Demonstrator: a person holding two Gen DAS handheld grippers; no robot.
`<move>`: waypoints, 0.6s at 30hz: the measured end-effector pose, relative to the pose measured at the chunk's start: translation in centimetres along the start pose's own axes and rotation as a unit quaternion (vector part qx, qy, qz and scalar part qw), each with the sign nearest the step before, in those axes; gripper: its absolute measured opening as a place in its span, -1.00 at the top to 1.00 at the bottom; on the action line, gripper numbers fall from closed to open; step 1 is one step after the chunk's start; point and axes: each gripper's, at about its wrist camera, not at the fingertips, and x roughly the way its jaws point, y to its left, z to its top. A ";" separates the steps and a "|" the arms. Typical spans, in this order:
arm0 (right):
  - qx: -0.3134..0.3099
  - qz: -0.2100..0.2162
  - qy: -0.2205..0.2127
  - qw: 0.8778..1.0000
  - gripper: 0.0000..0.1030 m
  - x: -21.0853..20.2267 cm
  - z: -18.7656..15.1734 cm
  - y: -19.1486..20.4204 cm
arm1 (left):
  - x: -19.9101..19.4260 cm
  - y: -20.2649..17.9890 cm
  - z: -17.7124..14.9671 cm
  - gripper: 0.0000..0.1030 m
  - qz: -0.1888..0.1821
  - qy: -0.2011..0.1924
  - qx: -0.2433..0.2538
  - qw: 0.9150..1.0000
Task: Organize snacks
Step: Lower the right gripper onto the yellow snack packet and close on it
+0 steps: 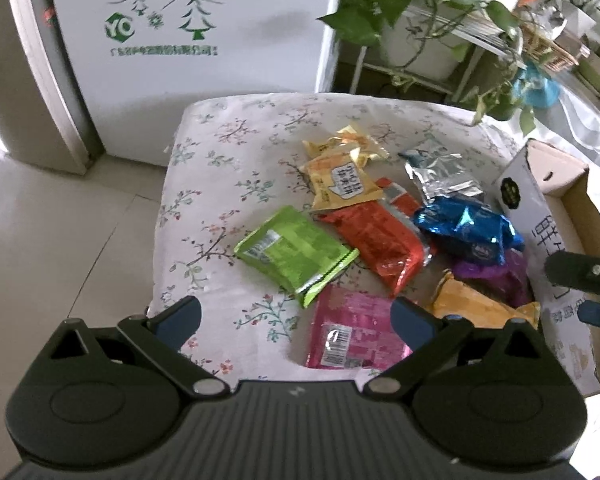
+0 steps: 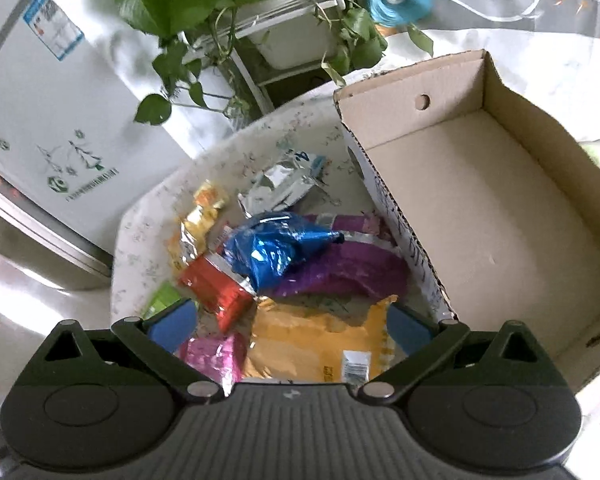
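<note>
Several snack packets lie in a heap on a small table with a floral cloth [image 1: 220, 152]: a green packet [image 1: 294, 254], a red one [image 1: 380, 244], a pink one [image 1: 352, 334], a blue one [image 1: 466, 230], a silver one [image 1: 440, 172], two yellow ones [image 1: 342, 184] and a purple one [image 2: 340, 268]. My left gripper [image 1: 296, 318] hovers open over the pink packet. My right gripper [image 2: 290, 328] is open above a large orange packet [image 2: 316, 344]. An open cardboard box [image 2: 480, 216] stands right of the heap with nothing inside; the right gripper [image 1: 584, 292] shows beside it.
A white fridge [image 1: 180, 40] with a green tree print stands behind the table. A metal rack with trailing green plants [image 1: 420, 8] is at the back right. Tiled floor [image 1: 40, 240] lies off the table's left edge.
</note>
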 end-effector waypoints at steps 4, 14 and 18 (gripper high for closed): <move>-0.009 0.037 0.025 0.999 -0.96 1.2 0.1 -0.2 | 0.3 0.9 0.0 -0.94 -0.003 0.006 -0.011 1.000; -0.058 0.038 0.051 0.996 -0.78 4.8 0.0 1.1 | 1.4 1.6 -0.4 -0.95 0.008 0.025 -0.022 0.999; -0.072 0.021 0.066 0.995 -0.78 5.9 -0.4 1.2 | 2.0 1.9 -0.4 -0.95 0.020 0.035 -0.028 0.999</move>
